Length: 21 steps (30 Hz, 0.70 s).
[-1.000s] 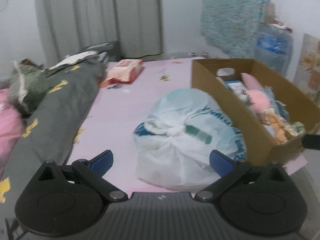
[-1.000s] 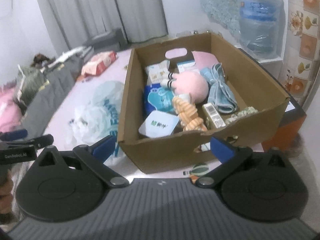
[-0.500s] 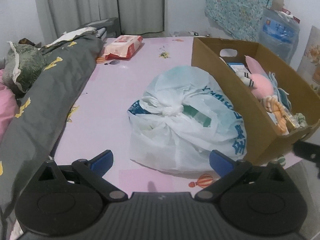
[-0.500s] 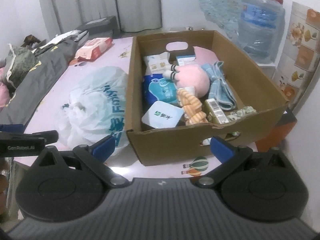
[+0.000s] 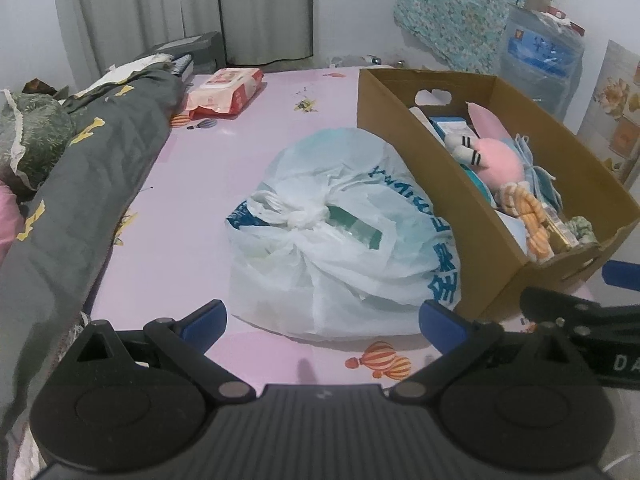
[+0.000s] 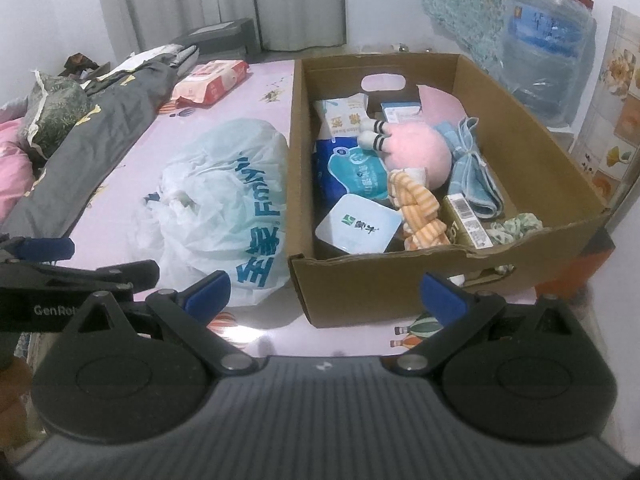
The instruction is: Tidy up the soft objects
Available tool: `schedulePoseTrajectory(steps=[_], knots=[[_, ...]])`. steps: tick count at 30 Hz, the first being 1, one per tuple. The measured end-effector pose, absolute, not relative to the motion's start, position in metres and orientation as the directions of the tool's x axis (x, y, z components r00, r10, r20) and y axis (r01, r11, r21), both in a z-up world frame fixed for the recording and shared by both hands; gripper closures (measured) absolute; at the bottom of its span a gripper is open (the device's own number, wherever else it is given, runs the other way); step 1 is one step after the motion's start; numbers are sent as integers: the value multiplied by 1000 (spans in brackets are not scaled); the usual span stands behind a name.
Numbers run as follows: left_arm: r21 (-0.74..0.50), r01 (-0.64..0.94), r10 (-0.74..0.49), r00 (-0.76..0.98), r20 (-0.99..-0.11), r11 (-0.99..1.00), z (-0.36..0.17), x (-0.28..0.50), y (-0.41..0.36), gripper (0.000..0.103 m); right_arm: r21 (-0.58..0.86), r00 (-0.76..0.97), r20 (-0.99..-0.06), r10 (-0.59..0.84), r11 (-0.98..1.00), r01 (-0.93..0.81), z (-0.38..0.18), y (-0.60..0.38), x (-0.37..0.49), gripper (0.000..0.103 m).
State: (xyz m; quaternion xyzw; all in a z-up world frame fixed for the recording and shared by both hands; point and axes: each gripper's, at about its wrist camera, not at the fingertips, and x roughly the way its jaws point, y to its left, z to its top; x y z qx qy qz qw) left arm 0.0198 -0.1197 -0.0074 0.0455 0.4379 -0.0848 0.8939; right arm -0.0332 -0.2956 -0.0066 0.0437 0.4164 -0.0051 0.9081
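1. Left tool (image 5: 322,322) spread wide, nothing between the blue pads, hovering low over the near edge of the pink table (image 5: 224,184).
2. Right tool (image 6: 326,292) same deal: spread wide, empty, parked in front of the near wall of the cardboard box (image 6: 384,284).
3. Knotted white plastic bag (image 5: 340,236), crinkly and thin, blue lettering on the side, sitting dead ahead at 12 o'clock of the left tool, pressed up against the box's left wall.
4. Box open-topped, brown corrugated, oval handle cut-outs in the end walls, top edge of the near wall a bit torn.
5. Inside the box: round fuzzy pink plush (image 6: 418,152) with a striped black-and-white limb near the middle, orange-and-white striped knit piece (image 6: 420,212) in front of it, folded light-blue towel (image 6: 472,168) at its 3 o'clock, glossy blue pouch (image 6: 352,168) and a flat white pack (image 6: 358,224) toward the left wall.
6. Pink wipes pack (image 5: 226,90) lying flat at the far end of the table, around 11 o'clock.
7. Rumpled grey blanket (image 5: 80,184) with yellow shapes running along the left edge.
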Motion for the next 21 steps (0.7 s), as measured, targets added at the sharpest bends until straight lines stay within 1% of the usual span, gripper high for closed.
schedulePoseTrajectory(steps=[21], knots=[[-5, 164, -98, 565, -819, 986, -18, 29, -117, 0, 76, 620, -784, 24, 995, 58, -18, -296, -21, 1]])
